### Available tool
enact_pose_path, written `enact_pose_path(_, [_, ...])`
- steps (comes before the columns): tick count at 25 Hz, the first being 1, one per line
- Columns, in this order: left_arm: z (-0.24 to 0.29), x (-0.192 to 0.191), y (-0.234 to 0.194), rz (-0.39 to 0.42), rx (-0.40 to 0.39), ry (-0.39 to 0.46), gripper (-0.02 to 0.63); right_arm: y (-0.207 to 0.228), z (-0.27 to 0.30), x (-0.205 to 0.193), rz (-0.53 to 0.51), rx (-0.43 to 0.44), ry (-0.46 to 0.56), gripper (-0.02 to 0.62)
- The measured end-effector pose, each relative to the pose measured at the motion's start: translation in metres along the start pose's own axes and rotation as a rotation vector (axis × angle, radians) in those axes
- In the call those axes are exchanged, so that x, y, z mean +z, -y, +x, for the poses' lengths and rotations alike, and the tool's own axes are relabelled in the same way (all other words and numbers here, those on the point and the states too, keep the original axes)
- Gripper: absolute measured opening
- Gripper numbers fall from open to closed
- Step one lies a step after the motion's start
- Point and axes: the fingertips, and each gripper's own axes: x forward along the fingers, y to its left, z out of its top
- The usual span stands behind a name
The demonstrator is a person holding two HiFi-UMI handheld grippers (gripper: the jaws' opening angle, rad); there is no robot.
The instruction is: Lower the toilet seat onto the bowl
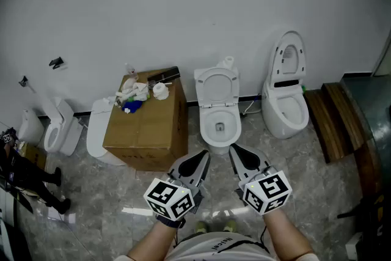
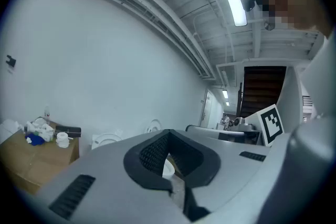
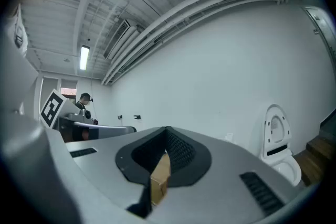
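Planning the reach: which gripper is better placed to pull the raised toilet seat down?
Right, slightly. The right gripper sits nearer the toilet bowl than the left gripper, and the cardboard box crowds the left side of the raised seat. Both are shut and empty.

The left gripper (image 1: 203, 158) and right gripper (image 1: 234, 150) have smooth light-grey shells that taper to a point. Inside, the jaws are lined with black ribbed pads (image 2: 152, 150). Short black slots (image 2: 73, 194) are cut into each shell's flat face. At its near end each carries a white cube (image 1: 171, 198) printed with black square markers. The person wears a white top (image 1: 214, 249) with small dark lettering.
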Motion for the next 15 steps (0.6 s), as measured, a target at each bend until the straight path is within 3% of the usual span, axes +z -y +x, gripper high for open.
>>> enact_pose_path(7, [0.008,-0.004,0.008,0.019,0.007,-0.008,0.009,0.008,-0.011,0.001,-0.014,-0.006,-0.001,0.014])
enact_pose_path(15, [0.015,-0.003,0.003,0.042,0.039,-0.003,0.009,0.034,-0.023,0.005,0.085,-0.003,0.034,0.015])
